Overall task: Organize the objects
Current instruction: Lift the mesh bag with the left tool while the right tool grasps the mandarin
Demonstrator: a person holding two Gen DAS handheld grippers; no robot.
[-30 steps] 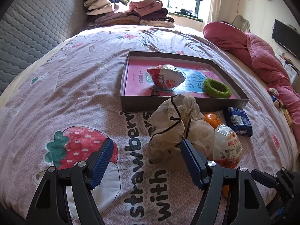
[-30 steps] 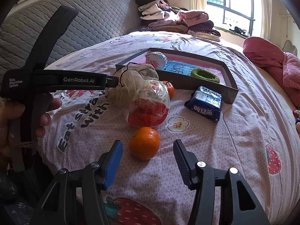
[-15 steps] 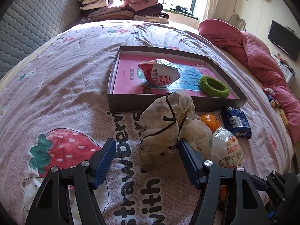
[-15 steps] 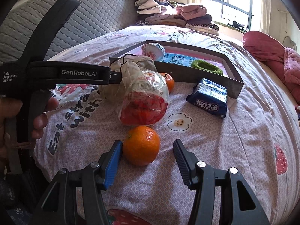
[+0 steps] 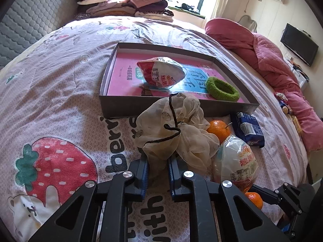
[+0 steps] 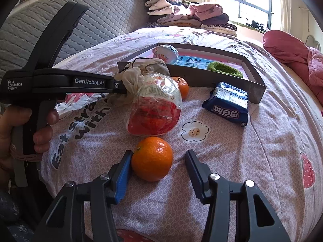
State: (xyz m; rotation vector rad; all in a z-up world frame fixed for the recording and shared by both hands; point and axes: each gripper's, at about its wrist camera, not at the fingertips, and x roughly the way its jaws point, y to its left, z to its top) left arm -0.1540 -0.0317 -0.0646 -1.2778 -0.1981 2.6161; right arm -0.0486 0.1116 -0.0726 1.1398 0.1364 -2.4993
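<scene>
1. Left wrist view: bed under a lilac cotton quilt cover (image 5: 60,84), printed with strawberries and black lettering, soft and slightly creased; everything below lies on it.
2. Shallow grey cardboard tray (image 5: 129,109), rectangular, with a low rim and a pink and blue printed floor. Inside it: a crinkled red-and-white plastic snack bag (image 5: 160,73) and a fuzzy green knitted ring (image 5: 222,89), apart from each other.
3. Cream drawstring cloth pouch (image 5: 173,133), thin limp fabric, bunched, with a dark cord. It lies just in front of the tray's near wall. The left gripper (image 5: 157,168) has its blue ribbed pads closing on the pouch's lower fold, with cloth pinched between them.
4. Clear plastic packet with red contents (image 6: 153,109), glossy and wrinkled, rounded, touching the pouch on its right side.
5. Blue foil biscuit packet (image 6: 226,102), rectangular, shiny, near the tray's right corner.
6. Right wrist view: large round orange mandarin (image 6: 152,158), dimpled skin, green stem nub. It sits on the quilt between the fingers of the right gripper (image 6: 158,168): the left pad is touching or nearly touching its side, the right pad is clear of it, and the jaws are closing.
7. Second small orange mandarin (image 6: 182,87), between the red-filled packet and the tray wall.
</scene>
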